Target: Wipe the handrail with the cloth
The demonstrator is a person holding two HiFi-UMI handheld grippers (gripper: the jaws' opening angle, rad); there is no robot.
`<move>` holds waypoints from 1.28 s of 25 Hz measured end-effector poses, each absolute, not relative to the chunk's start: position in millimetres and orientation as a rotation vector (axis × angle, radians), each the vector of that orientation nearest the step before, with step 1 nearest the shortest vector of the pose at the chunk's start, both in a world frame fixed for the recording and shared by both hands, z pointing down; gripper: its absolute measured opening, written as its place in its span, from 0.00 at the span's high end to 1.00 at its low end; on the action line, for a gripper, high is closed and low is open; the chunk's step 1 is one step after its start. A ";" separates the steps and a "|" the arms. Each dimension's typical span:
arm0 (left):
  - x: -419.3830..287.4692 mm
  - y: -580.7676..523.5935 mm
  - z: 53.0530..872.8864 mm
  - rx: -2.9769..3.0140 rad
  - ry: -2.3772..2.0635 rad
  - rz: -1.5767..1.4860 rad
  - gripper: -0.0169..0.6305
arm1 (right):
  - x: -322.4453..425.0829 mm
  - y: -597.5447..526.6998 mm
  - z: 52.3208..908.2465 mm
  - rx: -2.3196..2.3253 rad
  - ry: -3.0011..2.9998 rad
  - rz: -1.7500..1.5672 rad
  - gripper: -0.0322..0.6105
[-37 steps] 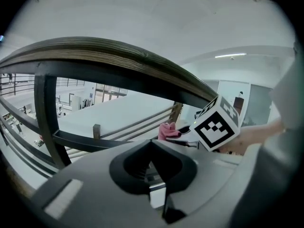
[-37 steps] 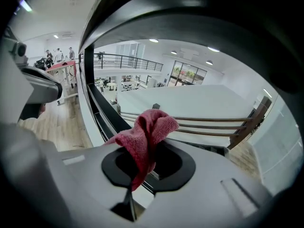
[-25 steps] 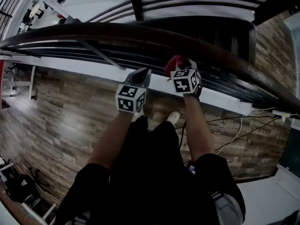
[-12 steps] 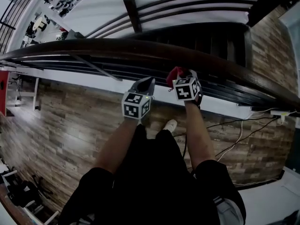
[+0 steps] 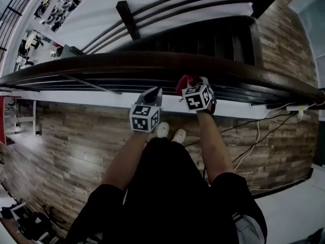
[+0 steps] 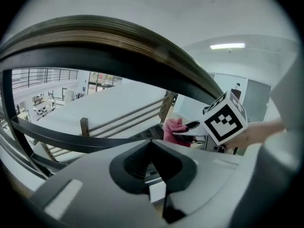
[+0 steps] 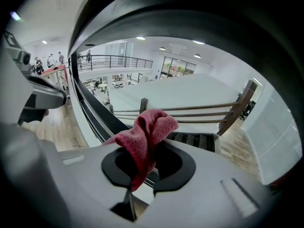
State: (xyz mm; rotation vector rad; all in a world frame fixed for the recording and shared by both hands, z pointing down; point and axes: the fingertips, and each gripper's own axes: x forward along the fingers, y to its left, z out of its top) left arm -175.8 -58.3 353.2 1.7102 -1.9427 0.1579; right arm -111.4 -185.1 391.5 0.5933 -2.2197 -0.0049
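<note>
A dark wooden handrail (image 5: 101, 62) curves across the head view from left to right. My right gripper (image 5: 193, 83) is shut on a red cloth (image 5: 183, 81) at the rail's near edge; I cannot tell if the cloth touches it. In the right gripper view the cloth (image 7: 148, 132) sticks up from the jaws, with the handrail (image 7: 199, 18) close overhead. My left gripper (image 5: 156, 91) is shut and empty, just left of the right one and below the rail. In the left gripper view the handrail (image 6: 118, 37) arcs above, and the cloth (image 6: 174, 130) shows beside the right gripper's marker cube (image 6: 225, 120).
Dark metal bars (image 5: 91, 83) run under the rail. Beyond it a staircase (image 5: 218, 34) drops to a lower floor. The person's legs and white shoes (image 5: 170, 132) stand on wood flooring (image 5: 61, 131). Cables and a white power strip (image 5: 298, 108) lie at the right.
The person's feet have stepped closer together under the rail and the view has shifted along it. Both grippers keep the same pose, the right one still holding the cloth.
</note>
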 end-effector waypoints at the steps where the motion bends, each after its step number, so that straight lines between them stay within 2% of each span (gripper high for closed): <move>1: -173.4 -61.4 353.8 1.725 -1.934 0.168 0.98 | -107.3 -187.4 390.8 0.615 -2.217 0.003 0.87; 20: -133.8 -99.0 362.5 1.908 -1.782 0.220 0.98 | -54.6 -213.8 384.4 0.839 -2.218 0.067 0.87; 32: -102.9 -125.9 365.1 1.903 -1.777 0.263 0.98 | -43.2 -224.9 384.3 0.754 -2.287 0.122 0.87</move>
